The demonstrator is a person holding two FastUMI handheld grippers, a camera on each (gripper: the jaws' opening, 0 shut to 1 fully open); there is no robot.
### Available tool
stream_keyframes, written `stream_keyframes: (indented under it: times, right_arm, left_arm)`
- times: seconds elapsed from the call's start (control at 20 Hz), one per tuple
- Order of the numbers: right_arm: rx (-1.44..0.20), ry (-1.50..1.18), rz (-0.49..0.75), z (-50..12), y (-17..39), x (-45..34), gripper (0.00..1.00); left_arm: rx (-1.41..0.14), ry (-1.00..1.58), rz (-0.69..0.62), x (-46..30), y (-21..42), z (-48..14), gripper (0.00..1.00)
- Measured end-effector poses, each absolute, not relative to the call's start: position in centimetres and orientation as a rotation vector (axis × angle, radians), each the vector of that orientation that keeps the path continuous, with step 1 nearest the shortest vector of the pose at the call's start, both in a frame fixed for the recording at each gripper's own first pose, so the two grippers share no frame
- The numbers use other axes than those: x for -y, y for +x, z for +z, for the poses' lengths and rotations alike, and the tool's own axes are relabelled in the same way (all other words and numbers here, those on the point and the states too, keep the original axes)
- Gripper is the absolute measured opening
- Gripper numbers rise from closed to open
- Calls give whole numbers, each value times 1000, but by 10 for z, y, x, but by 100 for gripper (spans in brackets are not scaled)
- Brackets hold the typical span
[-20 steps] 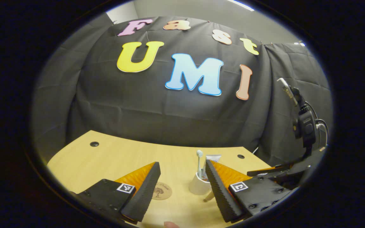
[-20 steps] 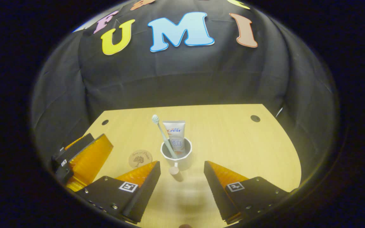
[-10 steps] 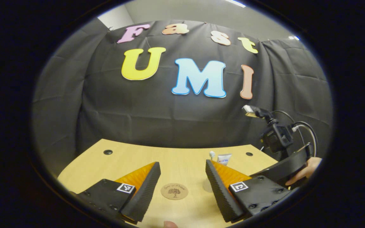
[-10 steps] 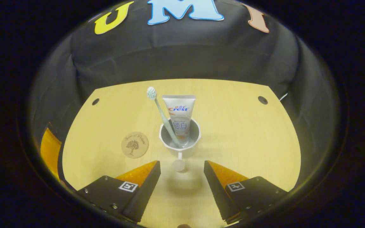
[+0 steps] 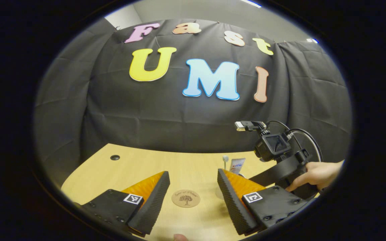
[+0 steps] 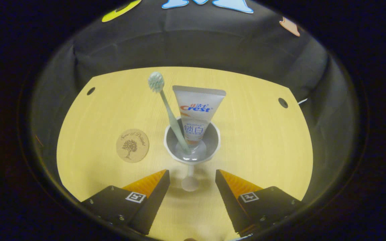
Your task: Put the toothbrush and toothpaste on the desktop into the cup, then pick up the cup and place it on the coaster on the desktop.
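My right gripper (image 6: 192, 182) hangs over the cup (image 6: 192, 147), fingers spread apart with the cup's handle between them, untouched. The toothbrush (image 6: 168, 110) and toothpaste (image 6: 196, 115) stand in it, mid-desk (image 6: 263, 140), the coaster (image 6: 132, 145) well apart. My left gripper (image 5: 193, 197) is equally spread above the near edge.

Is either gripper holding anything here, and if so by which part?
Nothing is held. The right gripper is open around the cup handle without touching it; the left gripper is open above the desk.
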State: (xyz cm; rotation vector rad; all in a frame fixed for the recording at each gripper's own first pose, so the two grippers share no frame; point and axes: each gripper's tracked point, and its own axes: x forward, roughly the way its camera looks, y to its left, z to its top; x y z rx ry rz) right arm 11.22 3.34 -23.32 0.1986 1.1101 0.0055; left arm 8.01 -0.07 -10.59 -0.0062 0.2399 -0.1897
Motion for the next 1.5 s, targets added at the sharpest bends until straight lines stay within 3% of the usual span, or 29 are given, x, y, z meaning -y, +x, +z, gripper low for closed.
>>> stream_keyframes:
  times: [0.9, 1.0, 1.05, 1.35, 1.5]
  right_arm:
    - [-1377, 185, 48, -278, 133, -43, 87]
    - [-1375, 183, 49, -279, 135, -42, 75]
    - [-1378, 178, 48, -279, 135, -41, 75]
    - [-1395, 192, 55, -281, 133, -39, 29]
    - [-1384, 186, 61, -280, 133, -37, 28]
  left_arm:
    - [-286, -92, -121, -26, 85, -123, 93]
    - [-289, -92, -111, -30, 85, -125, 93]
    - [-292, -95, -107, -32, 85, -125, 93]
    - [-302, -109, -88, -35, 83, -128, 93]
    - [-301, -111, -71, -40, 79, -128, 93]
